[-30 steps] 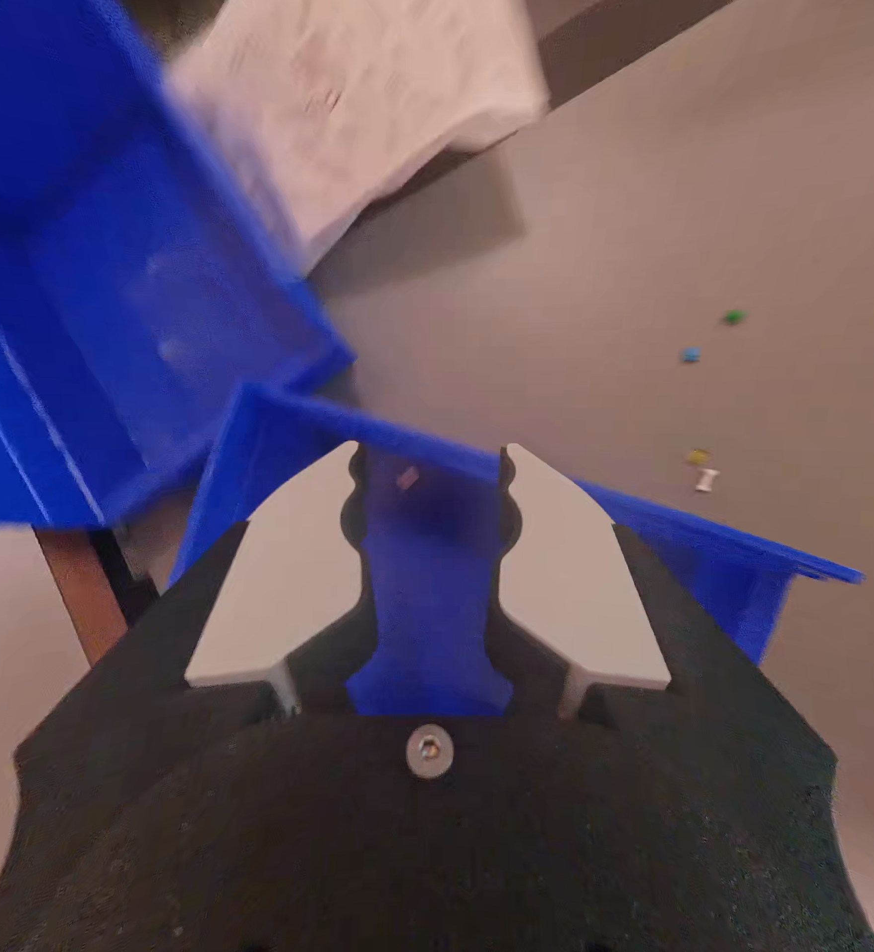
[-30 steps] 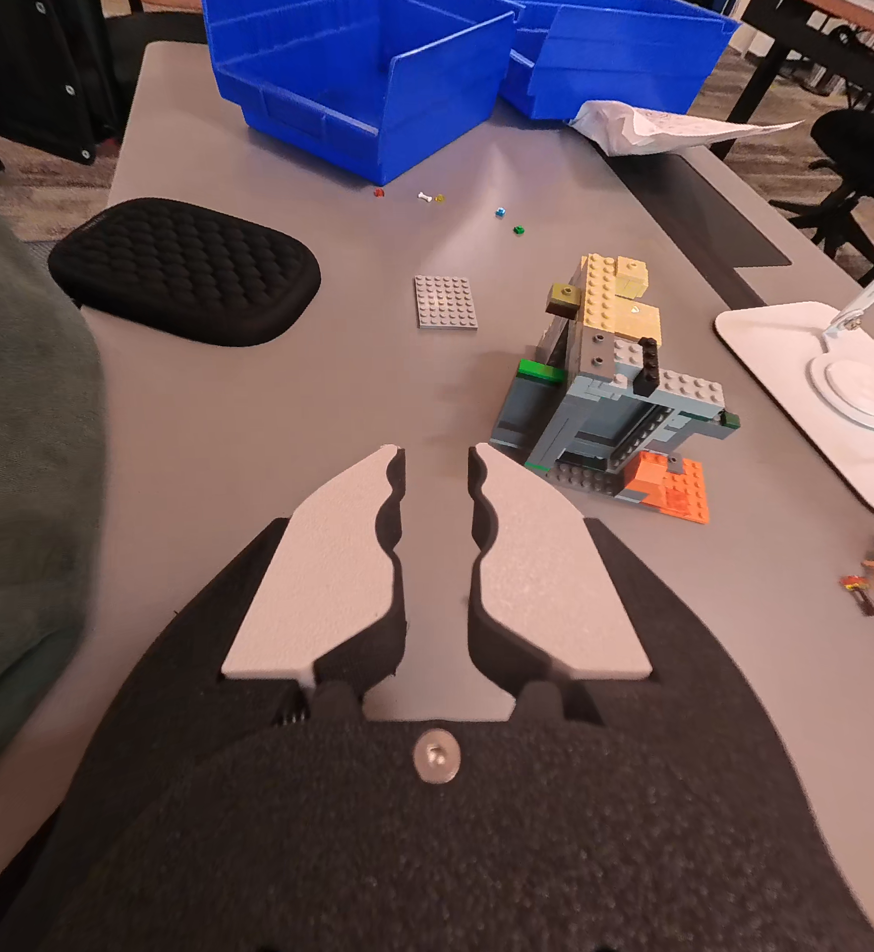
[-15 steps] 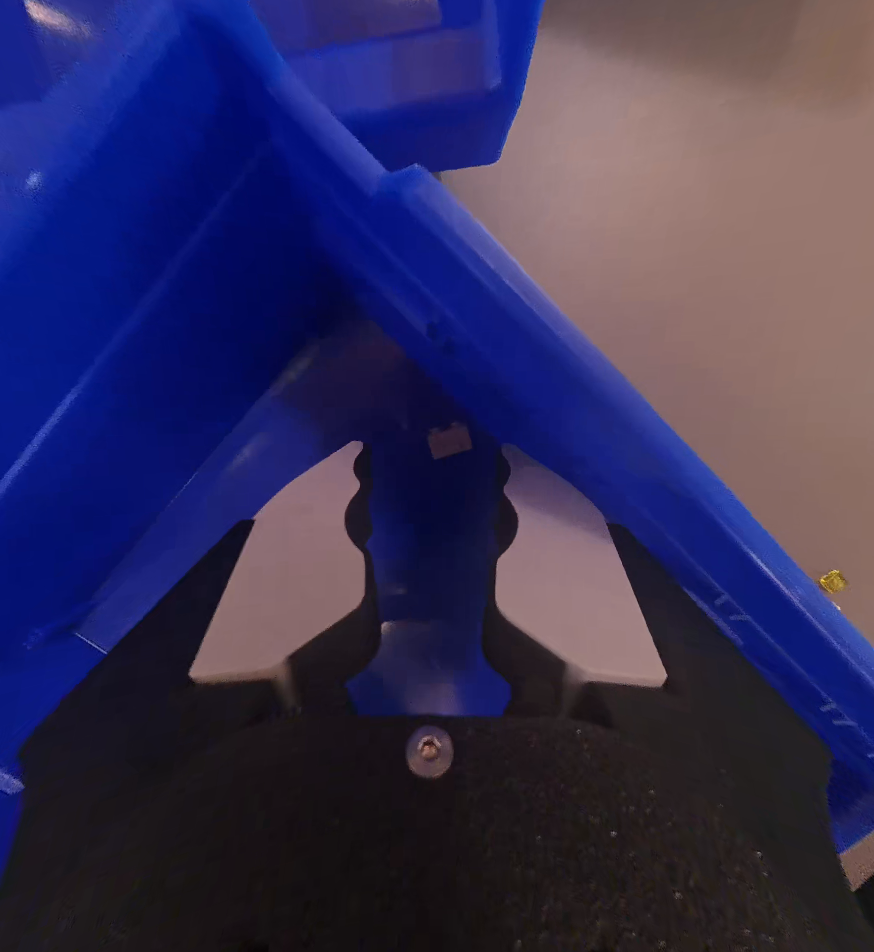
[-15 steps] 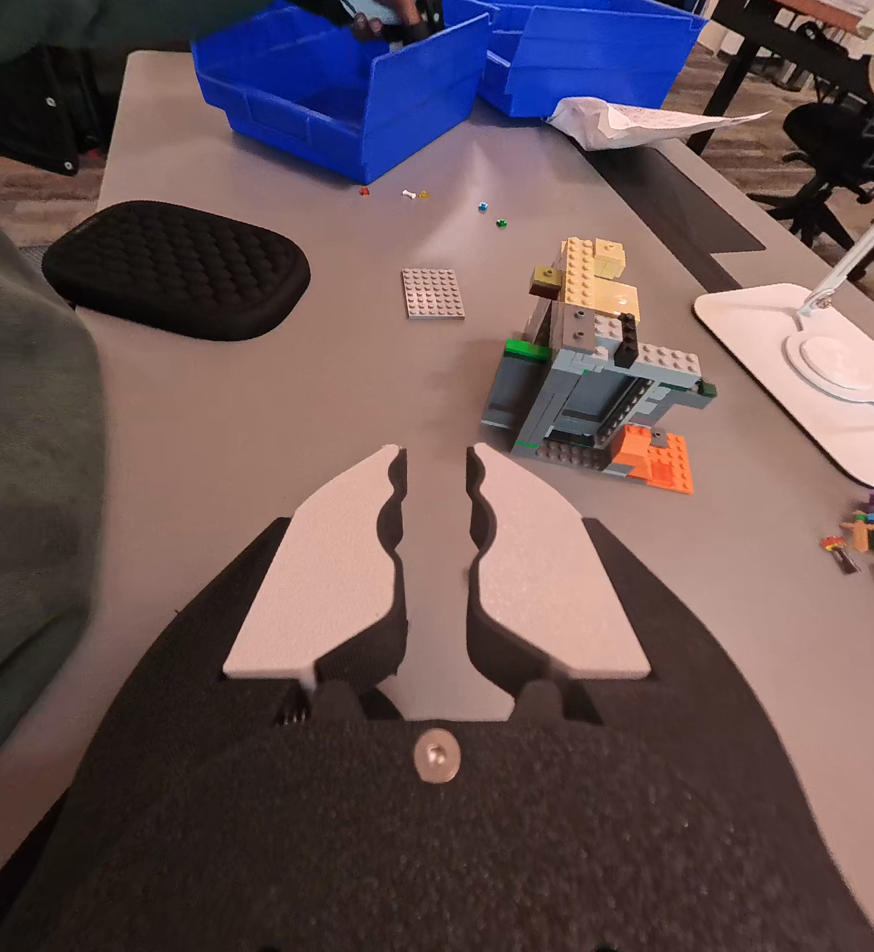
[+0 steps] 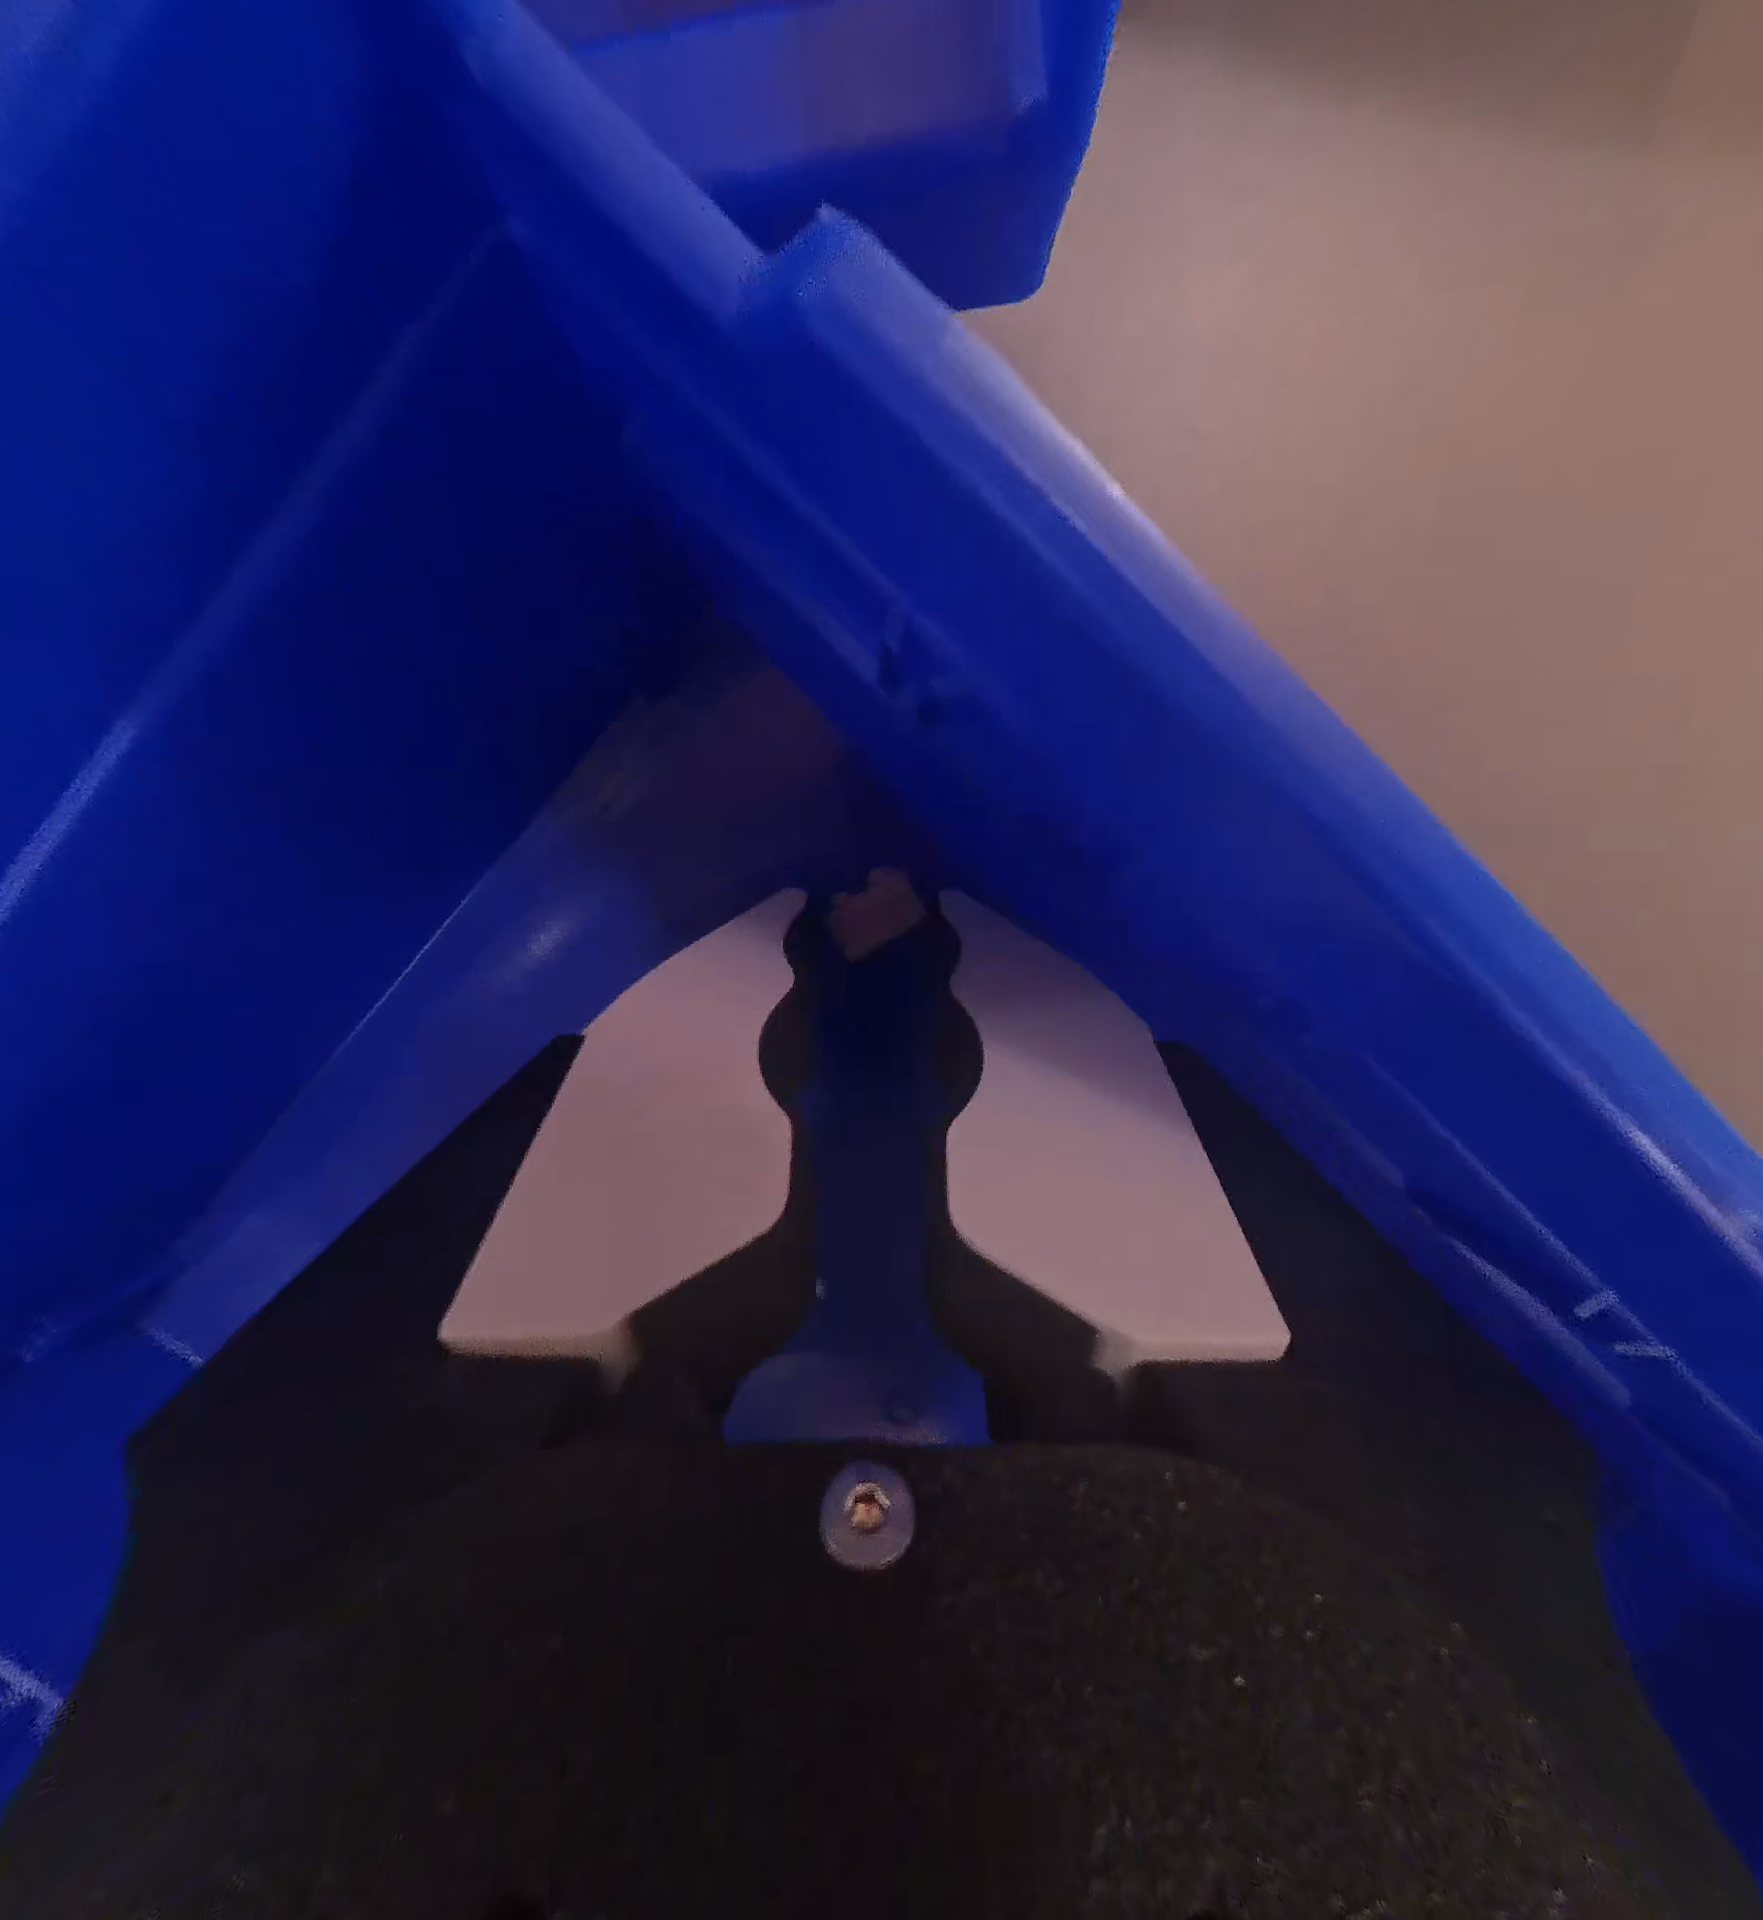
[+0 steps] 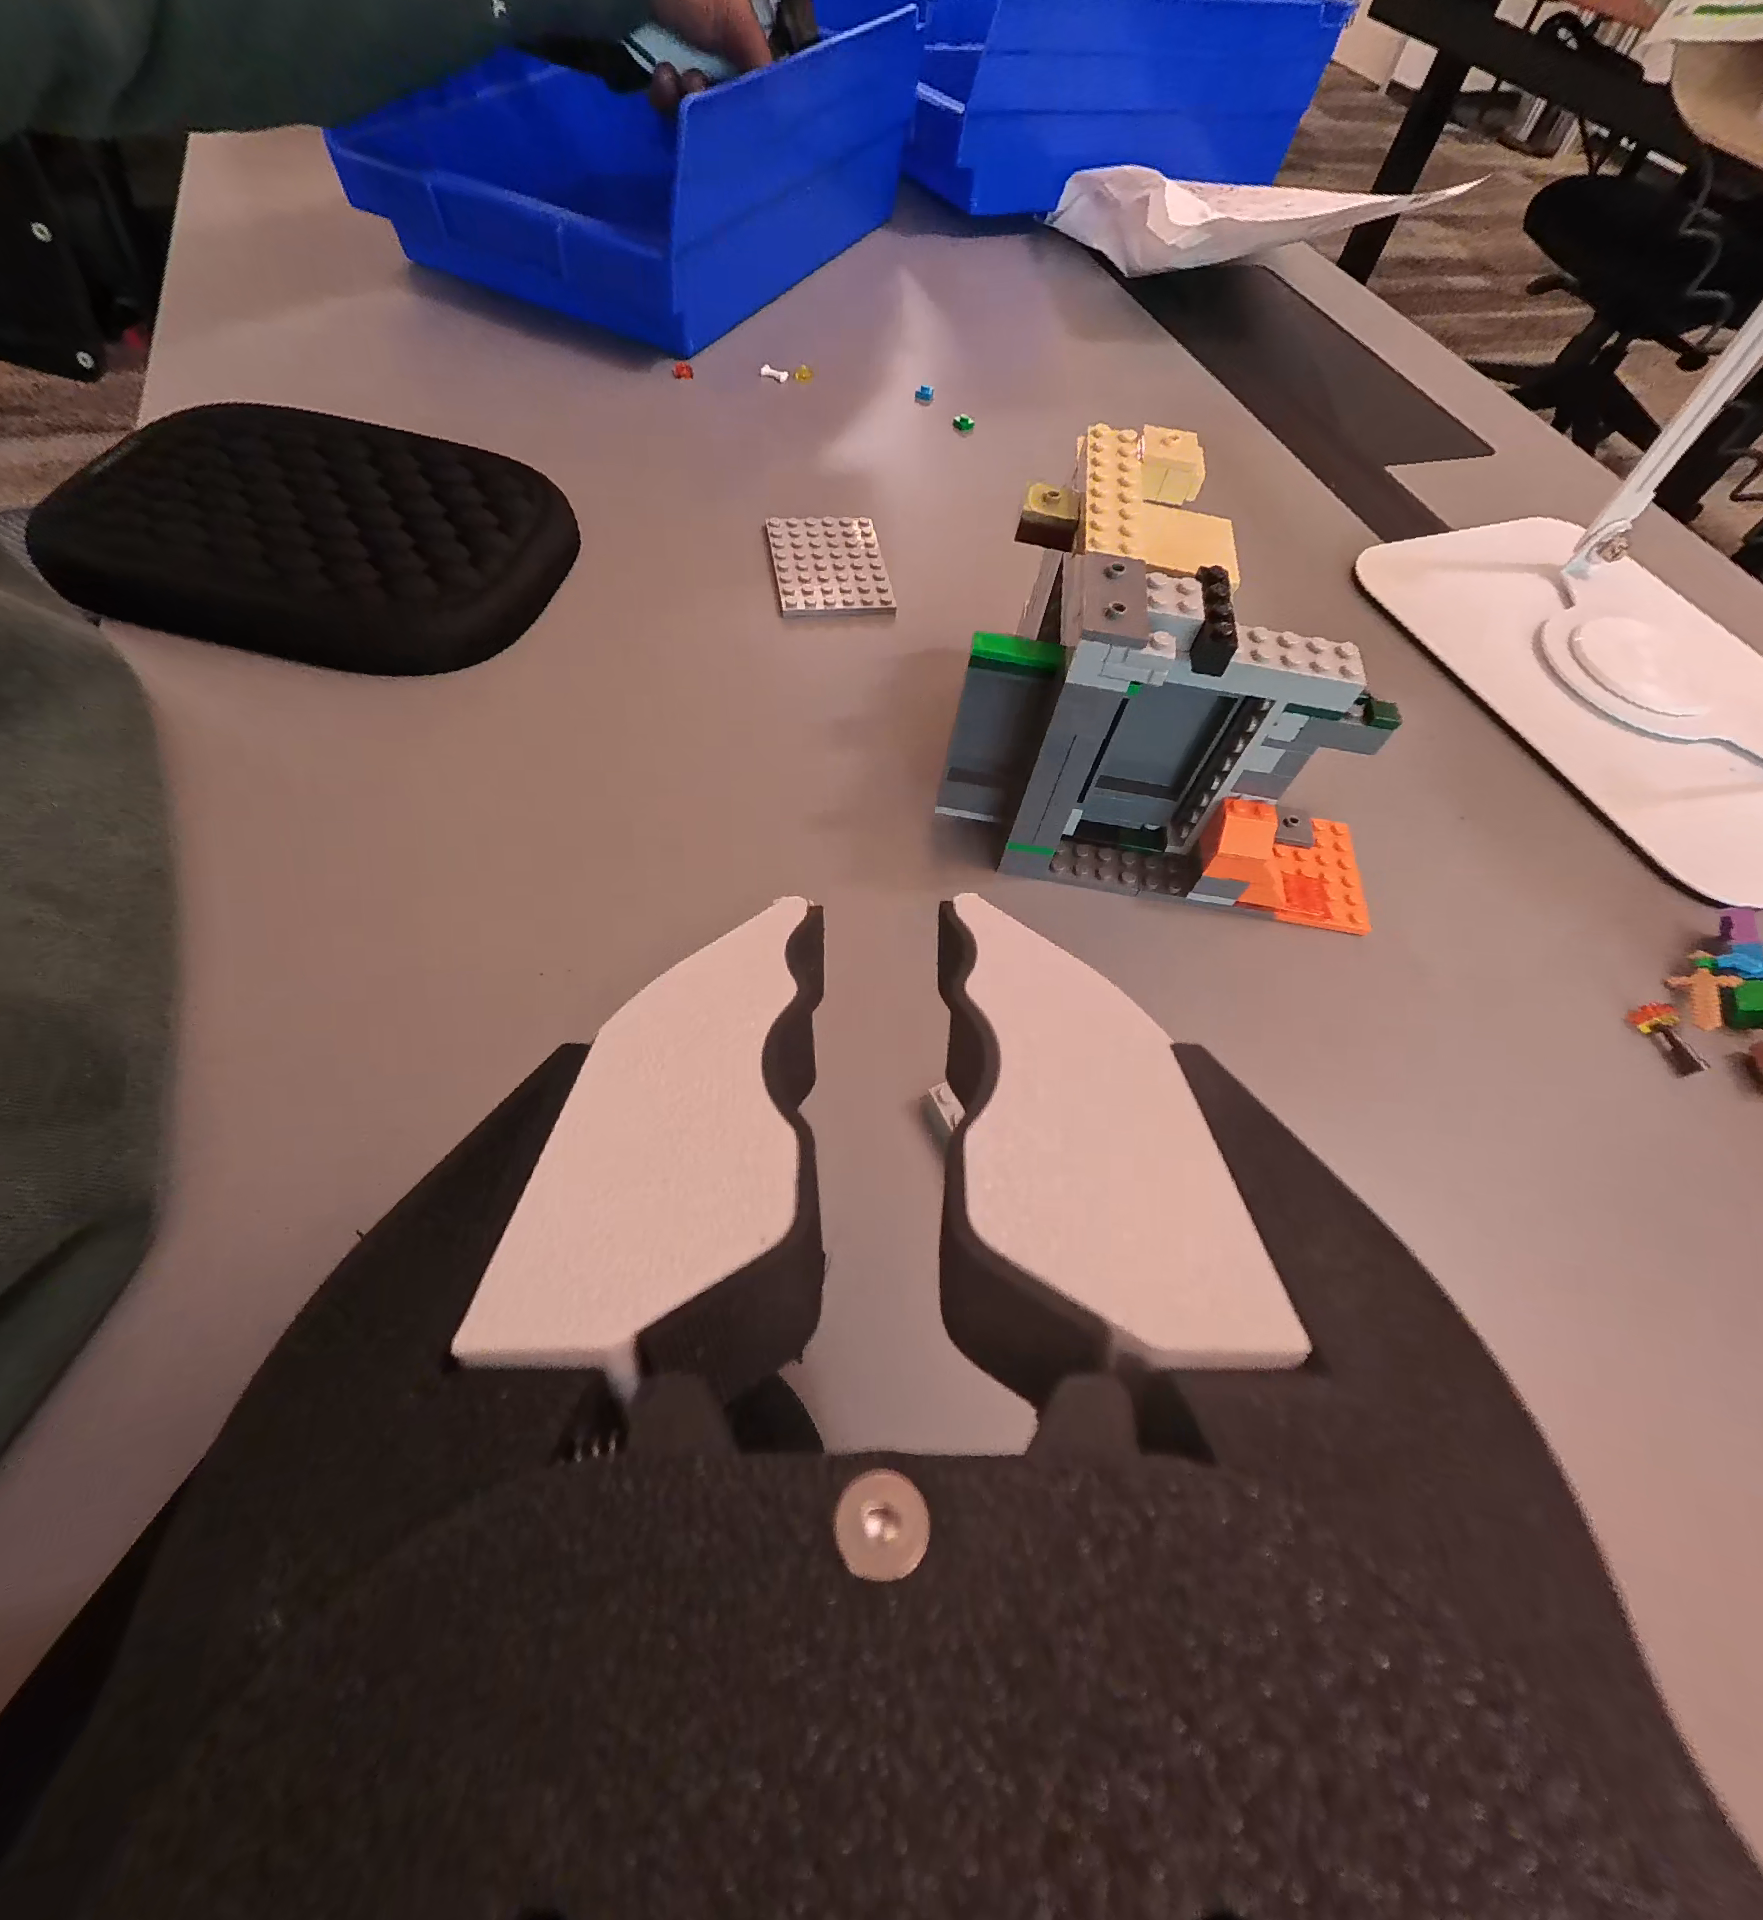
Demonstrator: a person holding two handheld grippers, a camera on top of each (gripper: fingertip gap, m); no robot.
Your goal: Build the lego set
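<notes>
My left gripper [image 5: 874, 909] is deep in a corner of a blue bin [image 5: 337, 520]. A small tan piece [image 5: 872, 914] lies between its fingertips on the bin floor. The jaws stand narrowly apart about it, and I cannot tell whether the pads press on it. My right gripper [image 6: 879, 914] is open and empty, low over the grey table [image 6: 492, 831]. A tiny grey piece [image 6: 942, 1107] lies on the table beside its right finger. A brick building [image 6: 1157, 727] of grey, tan, green and orange bricks stands ahead to its right. In the right wrist view a person's hand [image 6: 711, 52] reaches into the blue bin [image 6: 648, 208].
A flat grey studded plate [image 6: 830, 566], a black padded rest [image 6: 305, 535] and a white lamp base [image 6: 1604, 707] lie on the table. A second blue bin [image 6: 1116, 94] and crumpled paper [image 6: 1220, 208] are at the back. Loose bricks [image 6: 1729, 997] lie at the right, and tiny studs [image 6: 804, 374] by the bin. To the flat grey studded plate [image 6: 830, 566]: right tips about 25 cm, left tips about 35 cm.
My left gripper has gone from above the bin's rim down into its corner. Its jaws have narrowed about the tan piece. My right gripper has barely shifted and its jaws stay apart.
</notes>
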